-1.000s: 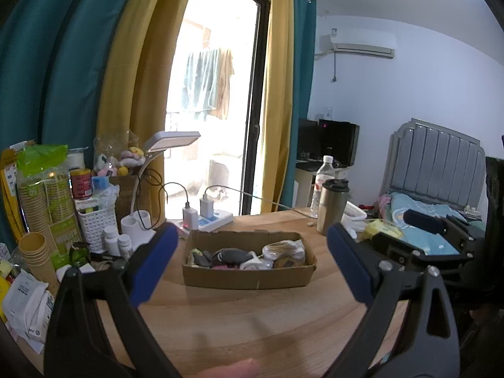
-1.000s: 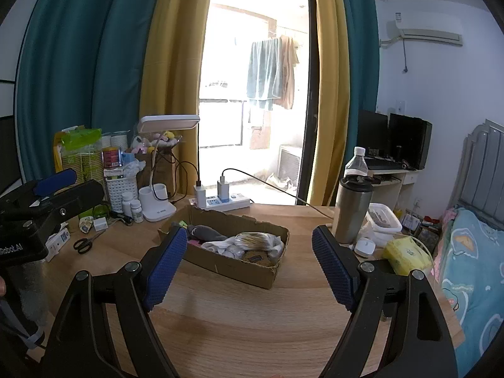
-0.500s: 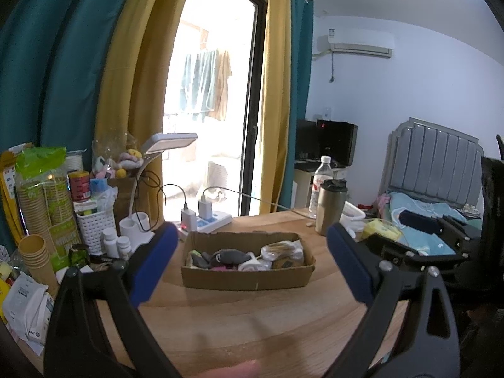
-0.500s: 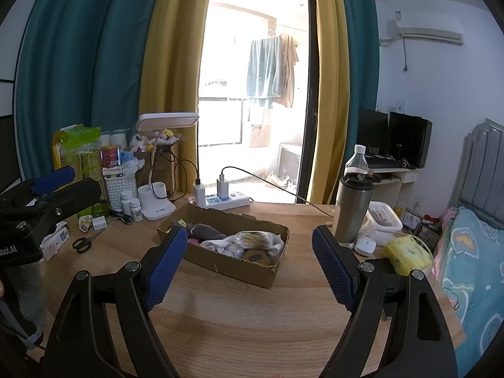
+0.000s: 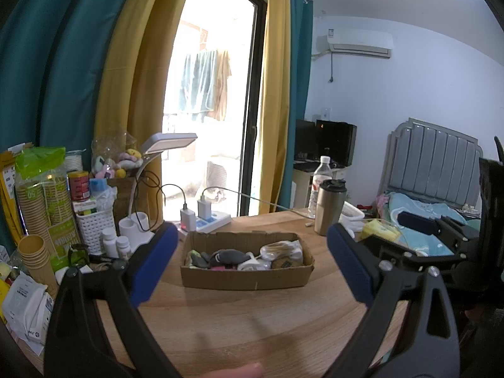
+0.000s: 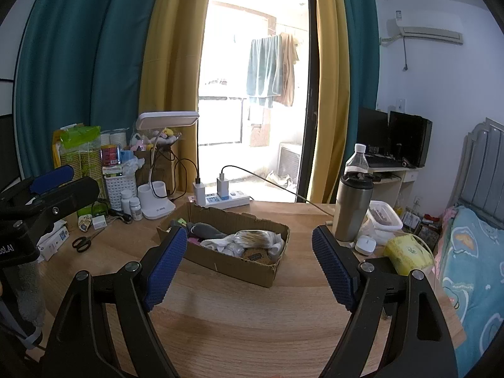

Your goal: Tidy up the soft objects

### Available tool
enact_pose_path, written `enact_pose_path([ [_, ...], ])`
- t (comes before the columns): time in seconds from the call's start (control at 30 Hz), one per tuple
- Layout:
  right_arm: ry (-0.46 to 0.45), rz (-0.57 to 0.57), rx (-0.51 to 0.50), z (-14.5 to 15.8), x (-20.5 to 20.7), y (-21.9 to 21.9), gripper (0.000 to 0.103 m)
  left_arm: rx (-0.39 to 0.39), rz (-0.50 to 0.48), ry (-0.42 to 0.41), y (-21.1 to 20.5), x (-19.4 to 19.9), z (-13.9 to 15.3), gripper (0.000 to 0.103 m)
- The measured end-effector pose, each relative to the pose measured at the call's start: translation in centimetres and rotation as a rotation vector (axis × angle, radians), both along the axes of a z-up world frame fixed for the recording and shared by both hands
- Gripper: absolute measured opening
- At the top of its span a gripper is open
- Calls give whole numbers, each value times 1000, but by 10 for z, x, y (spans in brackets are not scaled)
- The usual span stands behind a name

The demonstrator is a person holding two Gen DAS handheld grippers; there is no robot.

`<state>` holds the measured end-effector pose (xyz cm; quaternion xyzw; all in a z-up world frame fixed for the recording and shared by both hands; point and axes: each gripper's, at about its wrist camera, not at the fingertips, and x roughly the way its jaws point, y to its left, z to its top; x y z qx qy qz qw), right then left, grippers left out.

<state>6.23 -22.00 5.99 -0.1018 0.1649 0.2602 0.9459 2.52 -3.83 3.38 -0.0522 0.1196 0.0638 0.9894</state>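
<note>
Nothing has shifted: the left gripper [image 5: 250,266] hovers spread and empty, near the cardboard box [image 5: 245,278] of soft items, its long axis left-right. From the right view, the right gripper [image 6: 247,266] gapes empty; the box [image 6: 230,261] runs far-left to near-right on the wooden table [image 6: 252,315].

The desk [image 6: 252,321] is seen as pale wood grain with a smooth, faintly sheeny finish. The box [image 6: 239,264] is made of matt brown corrugated cardboard with rough torn edges. The tumbler [image 6: 351,211] is brushed metal with a black plastic lid. The right tool [image 6: 249,266] carries textured blue pads [image 6: 165,266] on matt black plastic.
</note>
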Motion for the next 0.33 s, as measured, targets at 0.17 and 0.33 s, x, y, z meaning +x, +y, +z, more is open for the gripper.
enact_pose_path([
  [0.17,1,0,-1,-1,0,0,84,-4,-2,-1,0,0,-1,96],
  [0.33,4,1,3,-3,1,1,84,-8,-3,1,0,-1,-2,97],
])
